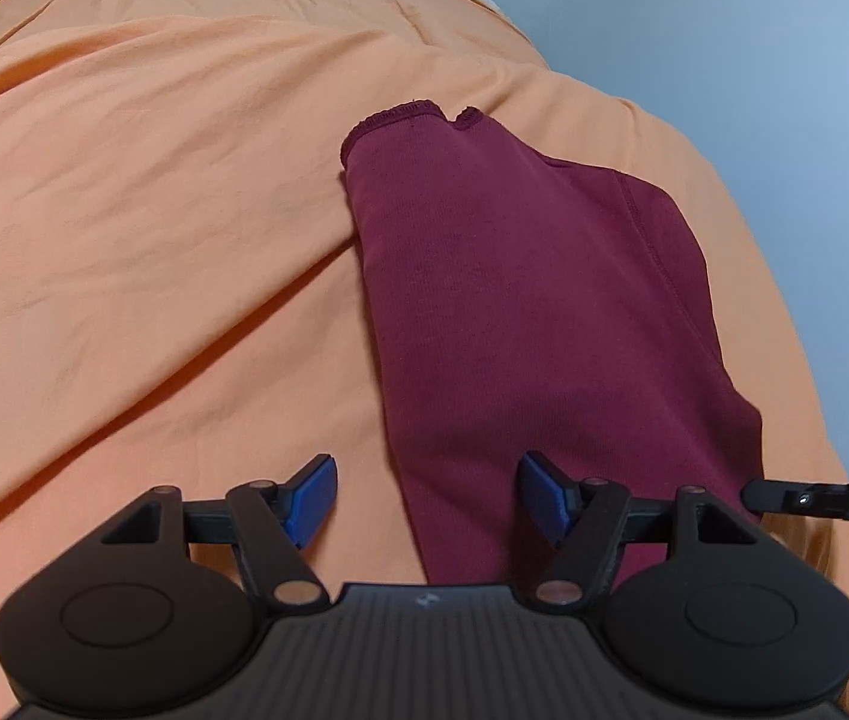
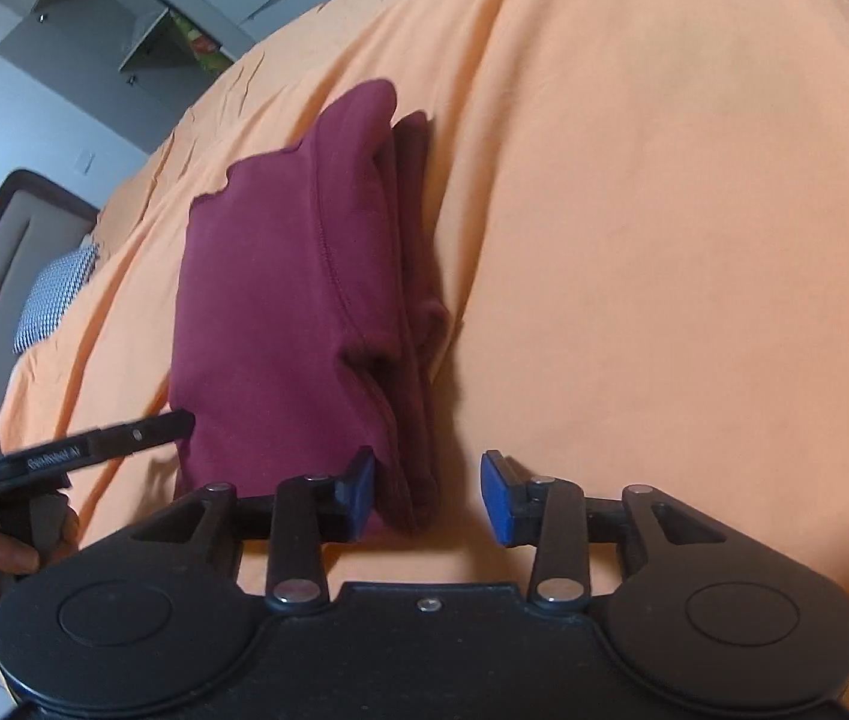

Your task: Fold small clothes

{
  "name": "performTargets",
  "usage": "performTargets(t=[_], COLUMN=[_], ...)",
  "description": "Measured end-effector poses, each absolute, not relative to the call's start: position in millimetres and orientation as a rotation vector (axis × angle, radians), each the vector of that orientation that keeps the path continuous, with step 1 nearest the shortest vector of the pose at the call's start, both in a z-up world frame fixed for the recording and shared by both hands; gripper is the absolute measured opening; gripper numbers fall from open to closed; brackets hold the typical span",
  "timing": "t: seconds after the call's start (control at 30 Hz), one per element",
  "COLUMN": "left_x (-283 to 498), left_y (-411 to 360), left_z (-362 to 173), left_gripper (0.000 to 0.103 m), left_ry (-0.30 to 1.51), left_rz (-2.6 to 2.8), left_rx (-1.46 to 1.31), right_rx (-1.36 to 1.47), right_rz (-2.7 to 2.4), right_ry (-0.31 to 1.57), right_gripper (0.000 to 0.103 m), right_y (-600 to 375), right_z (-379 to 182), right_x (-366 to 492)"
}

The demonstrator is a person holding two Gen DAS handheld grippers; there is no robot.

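While the dark red garment lies folded on the orange bed cover, both your left gripper and right gripper sit at its near end, fingers spread. Pinch only the top layer, and the fold could slide apart.

One folded maroon garment, one orange bedsheet, two tongs, left tongs, right tongs

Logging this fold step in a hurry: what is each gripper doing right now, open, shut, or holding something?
Left gripper: open, holding nothing, above the maroon garment.
Right gripper: open, holding nothing, at the garment's near edge.
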State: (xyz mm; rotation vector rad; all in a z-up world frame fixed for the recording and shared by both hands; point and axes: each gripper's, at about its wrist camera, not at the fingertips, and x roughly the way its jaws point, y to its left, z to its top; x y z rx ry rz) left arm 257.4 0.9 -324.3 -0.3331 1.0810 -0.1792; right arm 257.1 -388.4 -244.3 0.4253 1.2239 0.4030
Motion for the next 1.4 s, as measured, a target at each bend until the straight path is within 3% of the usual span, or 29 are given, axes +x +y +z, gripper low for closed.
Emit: performTargets(t=[0.1, 0.17, 0.23, 0.3, 0.53, 1.0, 1.17, 1.23, 1.4], left_x=[260, 264, 271, 279, 302, 327, 331, 333, 333], left_y=[2, 3, 5, 7, 14, 8, 2, 1, 0], left_z=[-319, -315, -313, -312, -318, -342, -351, -353, -352], left_gripper=[0.072, 0.072, 0.072, 0.072, 0.072, 0.072, 0.074, 0.074, 0.069], left_ry=[1.069, 1.059, 1.055, 1.055, 1.039, 1.072, 1.078, 1.076, 1.070], left_rz=[-0.175, -0.177, -0.174, -0.181, -0.172, -0.186, -0.194, -0.199, -0.207], left_rx=[-0.336, -0.343, -0.359, -0.389, -0.472, -0.524, -0.545, -0.547, -0.533], right_rx=[0.464, 0.488, 0.501, 0.502, 0.426, 0.528, 0.552, 0.594, 0.578], right_rz=[0.409, 0.419, 0.429, 0.444, 0.538, 0.643, 0.639, 0.614, 0.612], right_ry=[1.191, 1.157, 1.107, 1.075, 1.030, 1.160, 1.188, 1.187, 1.176], right_gripper=[0.044, 0.055, 0.077, 0.080, 0.080, 0.075, 0.061, 0.048, 0.042], right_y=[-391, -384, -384, -383, -353, -333, -332, -339, -339], right_z=[-235, -227, -215, -208, -215, -282, -292, -291, -284], right_x=[258, 267, 270, 278, 336, 378, 367, 366, 360])
